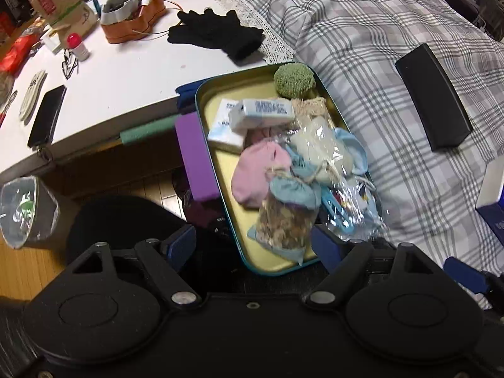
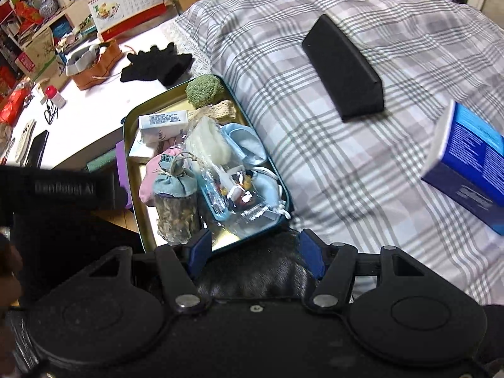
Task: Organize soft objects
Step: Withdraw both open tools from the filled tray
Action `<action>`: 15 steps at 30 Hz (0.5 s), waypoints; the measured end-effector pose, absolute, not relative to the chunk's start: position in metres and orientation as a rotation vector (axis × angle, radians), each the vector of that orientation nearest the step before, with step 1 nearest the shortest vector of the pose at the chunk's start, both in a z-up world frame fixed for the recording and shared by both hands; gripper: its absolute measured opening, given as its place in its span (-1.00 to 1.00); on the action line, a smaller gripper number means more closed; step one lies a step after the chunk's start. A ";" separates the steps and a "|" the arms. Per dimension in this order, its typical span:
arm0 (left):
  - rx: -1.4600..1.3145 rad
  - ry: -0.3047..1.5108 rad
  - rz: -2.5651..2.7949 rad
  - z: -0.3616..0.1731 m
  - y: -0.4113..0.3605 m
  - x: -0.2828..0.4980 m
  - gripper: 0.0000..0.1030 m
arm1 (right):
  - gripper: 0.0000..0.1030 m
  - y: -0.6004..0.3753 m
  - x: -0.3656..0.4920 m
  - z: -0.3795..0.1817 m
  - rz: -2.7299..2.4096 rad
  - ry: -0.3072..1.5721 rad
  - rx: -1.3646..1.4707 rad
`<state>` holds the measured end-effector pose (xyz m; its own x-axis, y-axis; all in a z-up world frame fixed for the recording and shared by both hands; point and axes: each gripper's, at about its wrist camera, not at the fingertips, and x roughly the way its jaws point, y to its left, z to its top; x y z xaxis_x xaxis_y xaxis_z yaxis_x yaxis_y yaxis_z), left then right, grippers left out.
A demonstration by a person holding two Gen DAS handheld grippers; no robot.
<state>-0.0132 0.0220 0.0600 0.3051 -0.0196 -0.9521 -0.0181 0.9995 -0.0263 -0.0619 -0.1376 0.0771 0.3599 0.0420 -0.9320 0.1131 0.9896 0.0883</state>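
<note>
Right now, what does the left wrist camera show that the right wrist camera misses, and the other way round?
Only the left wrist view shows the lined wastebasket on the floor. Only the right wrist view shows the desk calendar and most of the blue box, which the left view clips at its edge. Both show the teal tin holding soft items, the green pom-pom in its far corner, the black gloves on the white table and the black case on the plaid cover.

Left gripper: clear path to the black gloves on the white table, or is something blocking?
Probably yes, with a long reach. The left gripper is open and empty, but the teal tin piled with soft items sits between it and the black gloves. Going above the tin looks free; the gloves lie uncovered.
</note>
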 end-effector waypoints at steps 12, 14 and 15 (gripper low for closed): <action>-0.072 1.205 -0.002 0.056 0.010 -0.063 0.61 | 0.18 -0.158 -0.106 0.097 -0.114 1.127 0.174; -0.077 1.211 -0.025 0.053 0.007 -0.070 0.61 | 0.18 -0.158 -0.110 0.098 -0.124 1.125 0.169; -0.065 1.211 -0.033 0.052 0.005 -0.074 0.61 | 0.18 -0.158 -0.112 0.098 -0.129 1.126 0.169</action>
